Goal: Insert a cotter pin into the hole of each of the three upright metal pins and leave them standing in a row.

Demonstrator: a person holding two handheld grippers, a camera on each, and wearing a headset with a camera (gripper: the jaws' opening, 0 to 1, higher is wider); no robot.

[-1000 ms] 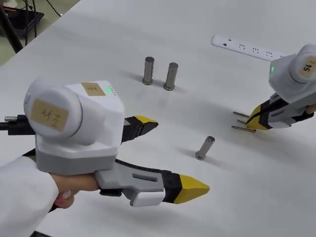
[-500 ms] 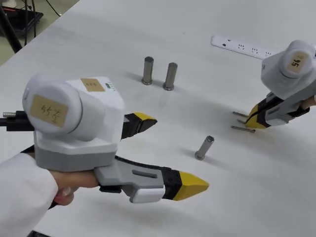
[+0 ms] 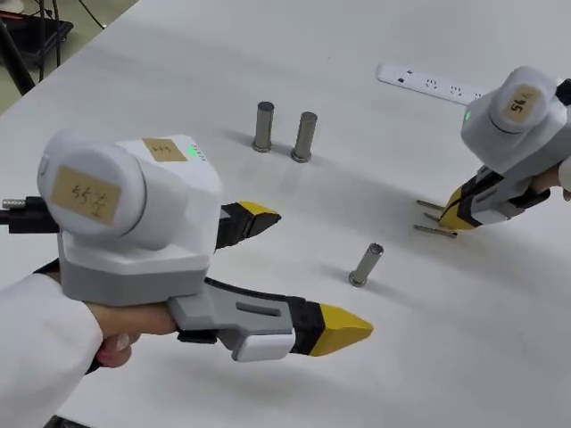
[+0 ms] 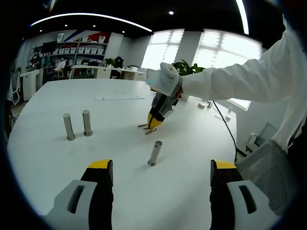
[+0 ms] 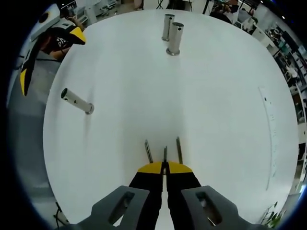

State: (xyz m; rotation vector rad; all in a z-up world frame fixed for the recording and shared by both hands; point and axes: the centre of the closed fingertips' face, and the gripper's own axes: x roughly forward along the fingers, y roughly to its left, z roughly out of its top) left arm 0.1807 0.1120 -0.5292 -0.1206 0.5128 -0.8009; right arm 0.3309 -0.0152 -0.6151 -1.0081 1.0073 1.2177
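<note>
Yellow-tipped left claw (image 3: 303, 272) gapes wide, empty, by the table's (image 3: 178, 89) near edge. Two metal pins (image 3: 264, 127) stand mid-table, a third pin (image 3: 366, 265) nearer. Right claw (image 5: 164, 165) looks pinched on the middle of three cotter pins (image 5: 178, 149) lying rightward: plain in its own view, unclear from the head. Pick-up step; next, lift it to a pin's hole.

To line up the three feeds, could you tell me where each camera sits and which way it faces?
Head view: on the headset, looking forward and down at the table; the left gripper, a hand and white sleeve show.
Left gripper view: on the left gripper, facing across to the right gripper; own open fingers below.
Right gripper view: on the right gripper, facing three cotter pins; own fingers shut.
All share the three metal pins.
</note>
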